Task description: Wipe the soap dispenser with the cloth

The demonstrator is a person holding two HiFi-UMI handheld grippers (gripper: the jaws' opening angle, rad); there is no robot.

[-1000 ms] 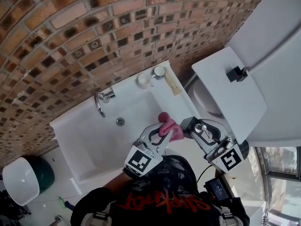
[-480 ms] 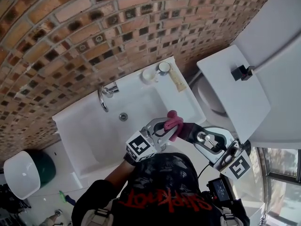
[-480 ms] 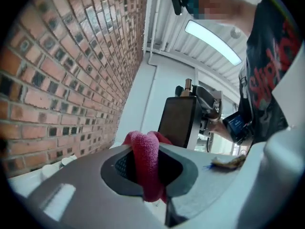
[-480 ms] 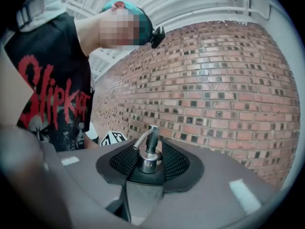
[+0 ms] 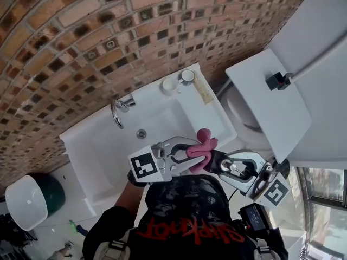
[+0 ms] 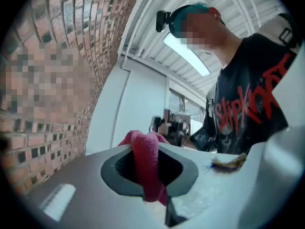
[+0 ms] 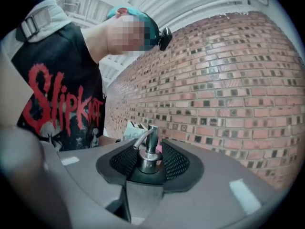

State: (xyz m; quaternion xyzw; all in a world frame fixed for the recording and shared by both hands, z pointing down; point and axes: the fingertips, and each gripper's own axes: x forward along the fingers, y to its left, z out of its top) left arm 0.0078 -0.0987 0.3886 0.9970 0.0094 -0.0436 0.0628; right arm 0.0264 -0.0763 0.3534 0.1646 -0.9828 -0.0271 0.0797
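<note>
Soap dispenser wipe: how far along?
Done: both pickups. The left claw is shut on the pink cloth, and the right claw is shut on the soap dispenser. Both are held above the sink. In hand: the cloth sits against the dispenser's side in the head view. Left: probably most of the wiping, since the cloth only meets one side.

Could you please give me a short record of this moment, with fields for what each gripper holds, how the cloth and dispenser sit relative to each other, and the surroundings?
left gripper: shut on the pink cloth, which bulges out past its jaws
right gripper: shut on the soap dispenser, metal pump toward its camera
cloth and dispenser: close together in front of the person, by the sink's near edge; whether they touch cannot be told
surroundings: white sink with a tap, brick wall behind
</note>
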